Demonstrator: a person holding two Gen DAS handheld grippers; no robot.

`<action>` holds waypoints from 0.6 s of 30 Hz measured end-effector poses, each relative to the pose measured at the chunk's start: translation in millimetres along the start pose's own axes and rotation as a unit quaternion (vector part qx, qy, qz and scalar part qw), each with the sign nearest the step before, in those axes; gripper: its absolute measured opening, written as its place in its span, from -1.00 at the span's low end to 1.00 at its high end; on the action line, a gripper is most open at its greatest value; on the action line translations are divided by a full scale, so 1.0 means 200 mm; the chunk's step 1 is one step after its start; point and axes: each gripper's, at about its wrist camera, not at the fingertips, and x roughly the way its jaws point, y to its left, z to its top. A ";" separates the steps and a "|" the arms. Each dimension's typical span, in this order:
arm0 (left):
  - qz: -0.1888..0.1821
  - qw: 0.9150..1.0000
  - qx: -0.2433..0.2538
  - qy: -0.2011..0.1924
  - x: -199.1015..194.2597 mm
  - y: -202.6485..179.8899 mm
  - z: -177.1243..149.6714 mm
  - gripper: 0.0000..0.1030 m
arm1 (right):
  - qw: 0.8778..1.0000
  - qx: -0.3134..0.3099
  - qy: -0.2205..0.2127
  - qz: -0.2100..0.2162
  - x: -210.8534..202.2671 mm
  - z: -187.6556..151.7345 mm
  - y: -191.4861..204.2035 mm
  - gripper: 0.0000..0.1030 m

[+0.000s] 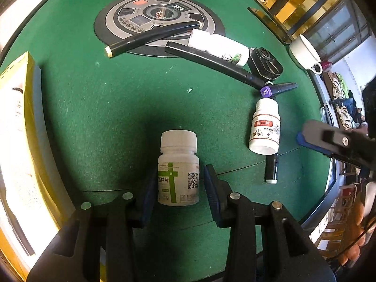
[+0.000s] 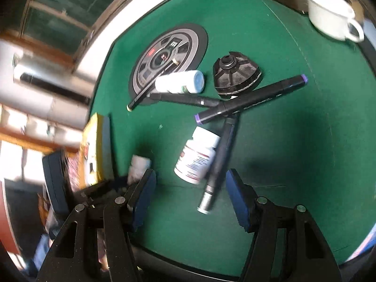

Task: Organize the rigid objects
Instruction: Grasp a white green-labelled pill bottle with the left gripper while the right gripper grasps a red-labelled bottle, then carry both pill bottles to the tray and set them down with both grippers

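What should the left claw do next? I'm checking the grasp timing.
Probably close on the green-cross pill bottle: it stands upright between the left claw pads, which look open, with gaps on both sides. It likely needs no further advance.

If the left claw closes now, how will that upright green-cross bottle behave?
The green-cross bottle looks like rigid plastic, so it probably won't deform. It stands upright between the open left claw pads, so a one-sided touch might tip it. Once tipped, the round body would likely roll on the green felt.

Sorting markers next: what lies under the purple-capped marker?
The purple-capped marker crosses over two black markers, beside the red-label bottle. Contact points beneath are hidden.
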 end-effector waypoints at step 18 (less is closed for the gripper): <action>0.020 0.999 0.018 -0.022 0.01 -0.02 -0.01 -0.41 | 0.987 -0.075 0.042 -0.134 0.30 0.06 0.17 -0.39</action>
